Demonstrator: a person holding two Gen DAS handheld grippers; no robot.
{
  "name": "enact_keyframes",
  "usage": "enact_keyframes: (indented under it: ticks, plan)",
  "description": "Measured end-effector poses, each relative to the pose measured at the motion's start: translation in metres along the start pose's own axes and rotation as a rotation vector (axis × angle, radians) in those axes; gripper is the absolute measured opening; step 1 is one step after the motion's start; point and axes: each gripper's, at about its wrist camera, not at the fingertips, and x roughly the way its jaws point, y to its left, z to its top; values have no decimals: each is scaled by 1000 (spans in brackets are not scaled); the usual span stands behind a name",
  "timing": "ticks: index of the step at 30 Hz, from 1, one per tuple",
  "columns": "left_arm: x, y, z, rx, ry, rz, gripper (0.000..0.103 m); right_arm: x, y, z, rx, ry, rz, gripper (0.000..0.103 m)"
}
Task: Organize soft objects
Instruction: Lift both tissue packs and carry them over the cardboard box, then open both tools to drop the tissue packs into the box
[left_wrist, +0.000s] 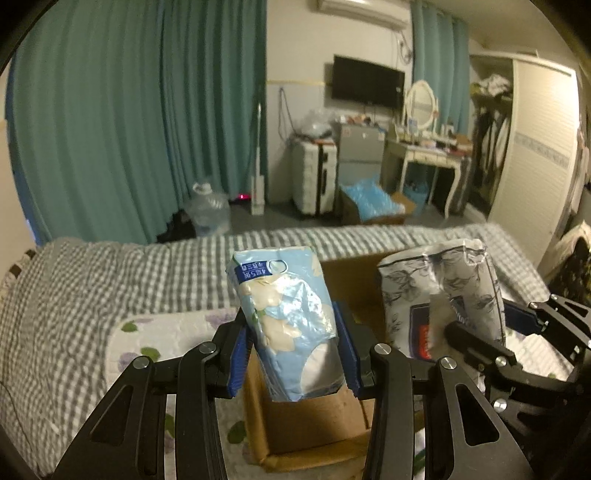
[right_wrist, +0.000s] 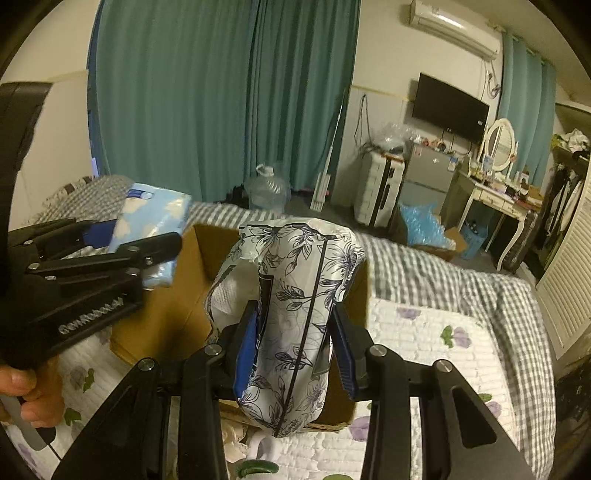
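Landmark: cardboard box (left_wrist: 314, 424) on the bed. To its left, bare floral quilt (left_wrist: 166, 332), then grey checked blanket (left_wrist: 74, 295) out to the bed edge. Above the box's left half, my left gripper (left_wrist: 293, 354) clamps the blue tissue pack (left_wrist: 288, 321), upright, both pads pressed into its sides. Above the right half, my right gripper (right_wrist: 293, 354) clamps the grey floral tissue pack (right_wrist: 295, 314), likewise upright; its wrapper is torn open at the top. Neither pack is in the box yet; box interior mostly hidden behind them, so contents unknown. Judgement: both picks done, both placements left. Packs are near each other over the opening, apart, so I expect to lower them one at a time. Box walls stand close around each pack; right of the box, open quilt gives room to withdraw.
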Motion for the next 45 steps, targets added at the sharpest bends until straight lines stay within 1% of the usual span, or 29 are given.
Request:
enact_keyframes:
  ticks: [3, 4, 7, 13, 14, 18, 19, 21, 23, 25, 26, 27, 28, 29, 30, 34, 37, 41, 42, 44, 45]
  plan:
    - [16, -6, -5, 14, 47, -3, 41, 15, 0, -6, -6, 43, 4, 38]
    - [22, -8, -7, 5, 58, 1, 41, 19, 1, -8, -12, 52, 1, 38]
    - [44, -10, -15, -29, 149, -16, 41, 34, -1, -14, -15, 89, 0, 38]
    - [70, -14, -30, -40, 246, 8, 41, 53, -2, -25, -28, 145, -5, 38]
    - [69, -15, -31, -33, 244, 18, 43, 54, -2, -25, -26, 147, -7, 39]
    - [66, -21, -30, -23, 236, 17, 46, 55, -6, -28, -15, 140, -7, 42]
    - [68, -20, -30, -23, 238, 17, 46, 53, -5, -27, -14, 135, -7, 45]
    - [66, -20, -29, -38, 238, -12, 47, 50, -8, -28, -3, 119, 0, 46]
    - [64, -14, -26, -66, 236, -47, 48, 45, -10, -28, 3, 107, -3, 51]
    - [59, -9, -21, -91, 230, -61, 49, 39, -9, -26, 1, 88, -9, 55]
    - [54, -9, -16, -95, 215, -59, 55, 34, -9, -25, 1, 74, -10, 55]
    - [49, -9, -13, -95, 202, -51, 59, 30, -10, -23, 3, 62, -10, 56]
    - [43, -10, -9, -93, 183, -44, 65, 26, -10, -22, 5, 52, -11, 56]
    - [36, -10, -5, -91, 157, -35, 69, 18, -10, -20, 9, 35, -9, 57]
    - [28, -11, -2, -88, 131, -23, 69, 13, -11, -19, 13, 23, -8, 57]
    - [4, -8, 11, -83, 76, 5, 69, -17, -14, -12, 27, -38, -24, 59]
    - [-10, -2, 17, -93, 52, 21, 69, -40, -17, -8, 41, -70, -25, 61]
    - [-41, 2, 22, -112, 11, 43, 69, -76, -21, -4, 66, -113, -12, 63]
    - [-52, 3, 23, -121, -6, 53, 69, -88, -22, -4, 68, -127, -11, 64]
    - [-67, 3, 23, -123, -27, 78, 69, -104, -21, -2, 69, -148, -15, 74]
    - [-76, 0, 23, -121, -36, 90, 69, -116, -21, -1, 68, -168, -19, 76]
